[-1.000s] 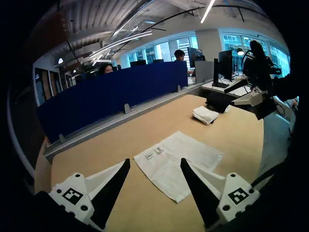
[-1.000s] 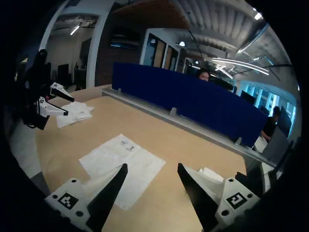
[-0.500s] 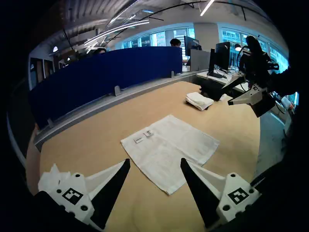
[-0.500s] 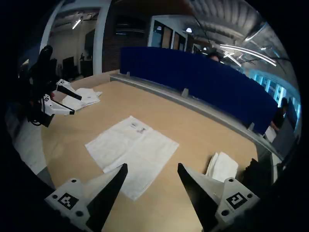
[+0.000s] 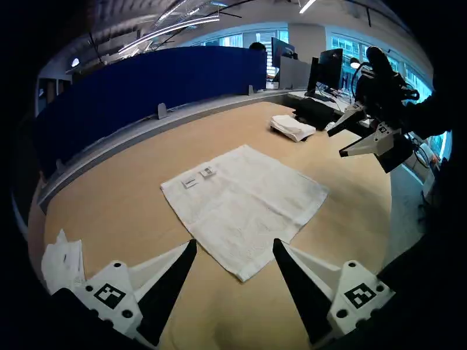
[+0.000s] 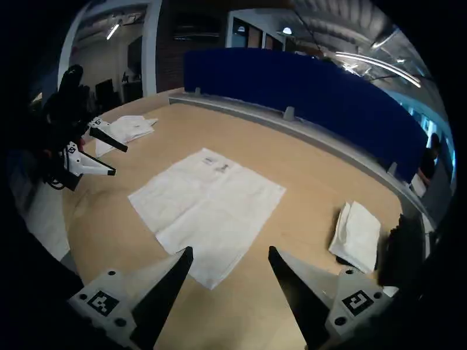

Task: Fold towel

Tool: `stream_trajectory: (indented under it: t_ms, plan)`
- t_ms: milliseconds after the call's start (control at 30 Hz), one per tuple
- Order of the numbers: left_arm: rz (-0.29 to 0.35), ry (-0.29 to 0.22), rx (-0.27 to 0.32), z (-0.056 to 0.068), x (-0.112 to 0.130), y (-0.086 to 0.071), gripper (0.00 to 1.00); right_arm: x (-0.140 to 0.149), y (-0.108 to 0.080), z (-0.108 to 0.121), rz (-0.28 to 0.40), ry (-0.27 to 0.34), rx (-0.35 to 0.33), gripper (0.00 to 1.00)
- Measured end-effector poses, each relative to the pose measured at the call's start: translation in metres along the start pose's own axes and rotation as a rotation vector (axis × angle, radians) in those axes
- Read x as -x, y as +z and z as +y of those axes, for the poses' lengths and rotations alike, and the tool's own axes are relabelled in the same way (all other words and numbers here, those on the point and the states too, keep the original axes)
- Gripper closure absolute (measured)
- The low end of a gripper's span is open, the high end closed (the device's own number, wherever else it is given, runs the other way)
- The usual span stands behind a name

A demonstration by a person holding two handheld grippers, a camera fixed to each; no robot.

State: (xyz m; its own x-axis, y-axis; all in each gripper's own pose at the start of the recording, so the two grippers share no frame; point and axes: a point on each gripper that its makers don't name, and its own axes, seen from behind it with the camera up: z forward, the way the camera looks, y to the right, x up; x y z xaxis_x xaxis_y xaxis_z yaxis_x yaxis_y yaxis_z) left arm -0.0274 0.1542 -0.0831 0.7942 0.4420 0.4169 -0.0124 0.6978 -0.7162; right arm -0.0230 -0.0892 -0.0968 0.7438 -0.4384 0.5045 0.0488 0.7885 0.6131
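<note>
A white towel (image 5: 245,201) lies spread flat on the tan table (image 5: 128,192), small labels near its far edge. In the left gripper view my left gripper (image 5: 233,256) stands open just above the towel's near corner, nothing between its fingers. The right gripper (image 5: 350,131) hangs open above the table's right side in that view. In the right gripper view the same towel (image 6: 207,201) lies ahead, and my right gripper (image 6: 229,262) is open over its near corner. The left gripper (image 6: 111,157) shows open at the far left there.
A folded white towel (image 5: 292,126) sits at the far end of the table, seen also as a folded towel (image 6: 356,233) at the right. A crumpled white cloth (image 5: 61,265) lies at the near left. A blue partition (image 5: 146,81) lines the table's back edge. Monitors (image 5: 330,61) stand beyond.
Both grippers have tilted downward and drawn closer to the towel, which now sits larger and more central in each view. Both stay open.
</note>
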Motion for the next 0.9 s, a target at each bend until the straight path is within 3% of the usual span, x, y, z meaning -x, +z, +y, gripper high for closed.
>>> stream_trajectory:
  t_ms: [400,900]
  plan:
    - [-0.083,0.011,0.046,0.008,0.041,0.026,0.03,0.042,0.025,-0.011,-0.065,-0.021,-0.027,0.00]
    - [-0.200,0.005,0.098,0.016,0.071,0.039,0.03,0.078,0.039,-0.019,-0.168,-0.022,-0.075,0.00]
